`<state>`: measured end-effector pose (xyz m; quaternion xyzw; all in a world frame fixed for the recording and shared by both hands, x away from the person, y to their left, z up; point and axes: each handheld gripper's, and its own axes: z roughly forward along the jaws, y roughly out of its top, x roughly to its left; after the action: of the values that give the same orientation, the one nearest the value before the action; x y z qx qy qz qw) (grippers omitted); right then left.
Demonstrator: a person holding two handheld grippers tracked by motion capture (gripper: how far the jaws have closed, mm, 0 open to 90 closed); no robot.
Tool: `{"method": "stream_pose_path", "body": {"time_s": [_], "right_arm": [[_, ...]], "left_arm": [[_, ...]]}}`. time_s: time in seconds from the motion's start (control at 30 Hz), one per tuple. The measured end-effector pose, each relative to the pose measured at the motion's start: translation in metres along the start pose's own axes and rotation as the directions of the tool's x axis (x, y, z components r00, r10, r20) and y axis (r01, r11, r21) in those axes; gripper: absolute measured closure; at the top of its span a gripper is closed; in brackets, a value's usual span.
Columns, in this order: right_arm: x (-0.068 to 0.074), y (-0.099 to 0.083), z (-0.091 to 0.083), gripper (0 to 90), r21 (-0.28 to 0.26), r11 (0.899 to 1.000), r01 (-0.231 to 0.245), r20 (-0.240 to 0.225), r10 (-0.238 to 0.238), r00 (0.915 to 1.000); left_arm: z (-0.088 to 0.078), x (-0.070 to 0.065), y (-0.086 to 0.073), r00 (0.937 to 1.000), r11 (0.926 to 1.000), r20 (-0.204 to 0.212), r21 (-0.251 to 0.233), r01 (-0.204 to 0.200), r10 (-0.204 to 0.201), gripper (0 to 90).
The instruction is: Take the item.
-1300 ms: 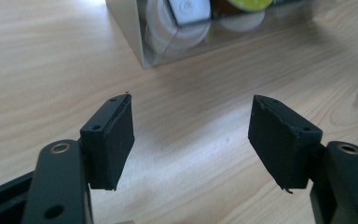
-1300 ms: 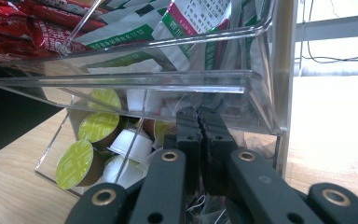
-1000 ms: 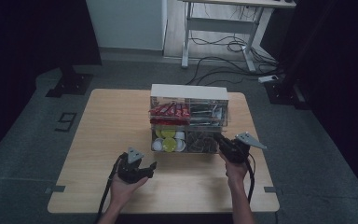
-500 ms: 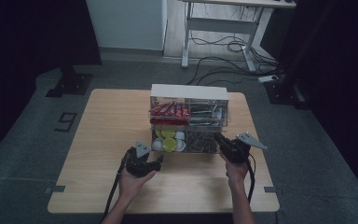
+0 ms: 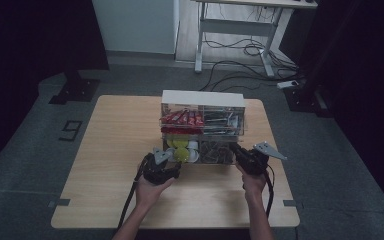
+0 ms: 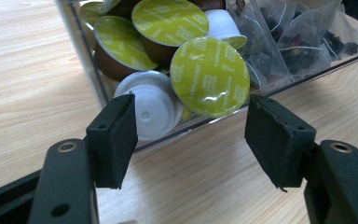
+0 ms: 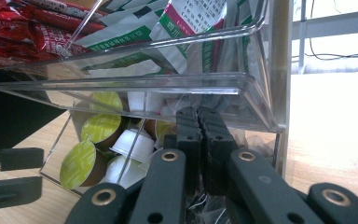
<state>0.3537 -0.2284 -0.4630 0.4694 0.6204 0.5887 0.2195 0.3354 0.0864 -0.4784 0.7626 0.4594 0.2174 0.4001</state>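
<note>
A clear two-tier organizer (image 5: pixel 202 98) stands mid-table. Its lower left bin holds coffee capsules (image 5: pixel 181 149), its lower right bin pyramid tea bags (image 5: pixel 214 150). My left gripper (image 6: pixel 193 135) is open just in front of the capsule bin, its jaws either side of a green-lidded capsule (image 6: pixel 209 77) and a white capsule (image 6: pixel 151 109) behind the clear wall. My right gripper (image 7: pixel 198 114) is shut, its jaws reaching into the tea-bag bin under the upper shelf (image 7: pixel 135 86). Whether a thin string is pinched between them is unclear. From above, the left gripper (image 5: pixel 174 159) and right gripper (image 5: pixel 236 149) both sit at the organizer's front.
The upper tier holds red sachets (image 5: pixel 180 118) on the left and green-and-white sachets (image 7: pixel 186 18) on the right. Bare wooden table (image 5: pixel 120 135) lies to the left, right and front of the organizer. A desk frame and cables (image 5: pixel 240 47) stand on the floor beyond.
My left gripper has moved right and forward, up to the front of the capsule bin. The right gripper has stayed at the tea-bag bin.
</note>
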Motion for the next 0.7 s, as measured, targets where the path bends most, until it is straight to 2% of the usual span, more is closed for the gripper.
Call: {"method": "stream_pose_path", "body": {"time_s": [0.37, 0.7], "right_arm": [[0.000, 0.000, 0.000, 86.7, 0.000, 1.000, -0.002, 0.000, 0.002, 1.0000], [-0.001, -0.001, 0.000, 86.7, 0.000, 1.000, -0.003, -0.001, 0.003, 1.0000]], "left_arm": [[0.013, -0.009, 0.007, 0.9999, 0.9999, -0.002, 0.005, -0.015, 0.015, 34.1], [0.027, -0.016, 0.010, 0.9999, 0.9999, -0.009, 0.004, -0.011, 0.011, 33.5]]}}
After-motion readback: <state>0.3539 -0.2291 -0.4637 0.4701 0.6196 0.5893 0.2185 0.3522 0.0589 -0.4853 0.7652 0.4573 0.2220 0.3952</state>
